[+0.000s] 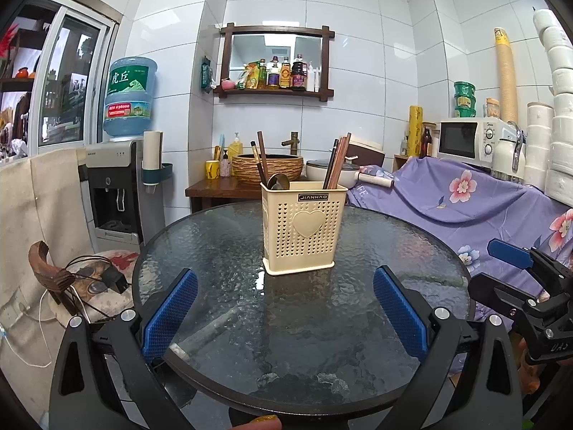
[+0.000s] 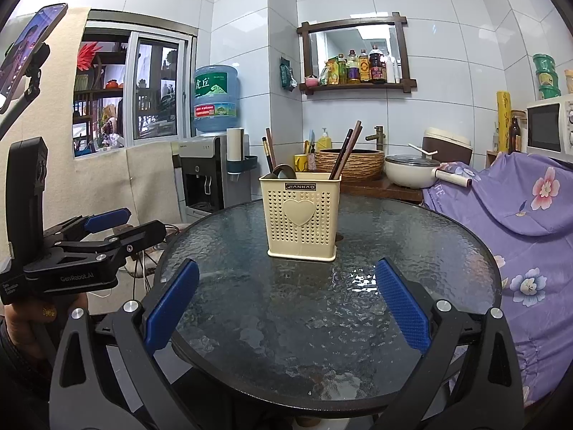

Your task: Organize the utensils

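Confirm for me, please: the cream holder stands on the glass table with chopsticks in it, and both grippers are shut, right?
Not quite: both grippers are open. The left gripper and right gripper each show spread fingers in their own wrist views. The holder does stand on the table with chopsticks in it.

Even, cool indoor light fills both views, bright on the white wall tiles (image 1: 358,71), with no hard shadows anywhere. The textured glass tabletop (image 1: 222,251) throws back broken glints, strongest as a white patch of glare (image 2: 361,279) in the right wrist view (just in front of the beige utensil holder (image 2: 302,215)). The window (image 2: 143,86) at the left shows daylight. Focus is sharp at the centre; the fisheye bends the tile lines and the corners fall to black. The stacked rolls (image 1: 555,107) at the right edge look stretched and slightly soft.
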`<act>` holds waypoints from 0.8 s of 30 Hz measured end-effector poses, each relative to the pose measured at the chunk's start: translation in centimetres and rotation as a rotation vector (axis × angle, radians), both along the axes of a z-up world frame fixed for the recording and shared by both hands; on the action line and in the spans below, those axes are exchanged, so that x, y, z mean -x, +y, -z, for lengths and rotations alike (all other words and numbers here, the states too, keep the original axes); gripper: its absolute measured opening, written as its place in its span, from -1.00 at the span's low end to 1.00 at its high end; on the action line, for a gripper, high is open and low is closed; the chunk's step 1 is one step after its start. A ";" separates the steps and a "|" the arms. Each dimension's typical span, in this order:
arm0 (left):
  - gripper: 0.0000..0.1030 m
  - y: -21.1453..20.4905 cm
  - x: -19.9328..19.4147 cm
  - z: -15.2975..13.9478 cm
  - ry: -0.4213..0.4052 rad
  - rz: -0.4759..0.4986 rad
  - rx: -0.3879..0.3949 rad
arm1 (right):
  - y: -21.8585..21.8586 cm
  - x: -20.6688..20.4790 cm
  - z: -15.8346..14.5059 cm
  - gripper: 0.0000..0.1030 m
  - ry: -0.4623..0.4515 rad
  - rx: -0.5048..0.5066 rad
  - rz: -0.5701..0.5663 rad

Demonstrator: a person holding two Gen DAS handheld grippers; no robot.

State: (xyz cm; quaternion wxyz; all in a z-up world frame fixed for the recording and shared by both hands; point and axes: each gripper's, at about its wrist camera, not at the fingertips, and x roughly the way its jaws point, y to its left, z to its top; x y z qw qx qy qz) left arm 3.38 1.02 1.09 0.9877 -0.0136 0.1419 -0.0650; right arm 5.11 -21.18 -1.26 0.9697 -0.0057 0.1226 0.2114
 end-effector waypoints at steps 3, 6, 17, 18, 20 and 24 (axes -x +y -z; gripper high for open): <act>0.87 0.1 0.0 -0.1 0.001 -0.002 0.003 | 0.1 0.1 0.1 0.89 0.000 0.001 0.000; 0.87 0.1 0.0 -0.1 0.001 -0.003 0.000 | 0.0 0.0 0.0 0.89 0.000 0.001 0.000; 0.87 -0.1 0.0 0.0 0.003 -0.001 -0.002 | 0.0 0.0 0.1 0.89 0.004 0.002 -0.002; 0.87 -0.1 0.0 0.0 0.003 0.000 -0.002 | 0.1 0.1 0.2 0.89 0.004 0.002 -0.003; 0.87 0.0 0.0 0.0 0.004 0.000 -0.001 | 0.1 0.1 0.2 0.89 0.004 0.003 -0.002; 0.87 -0.1 0.0 0.0 0.005 -0.001 -0.001 | 0.0 0.0 0.3 0.89 0.008 0.005 -0.006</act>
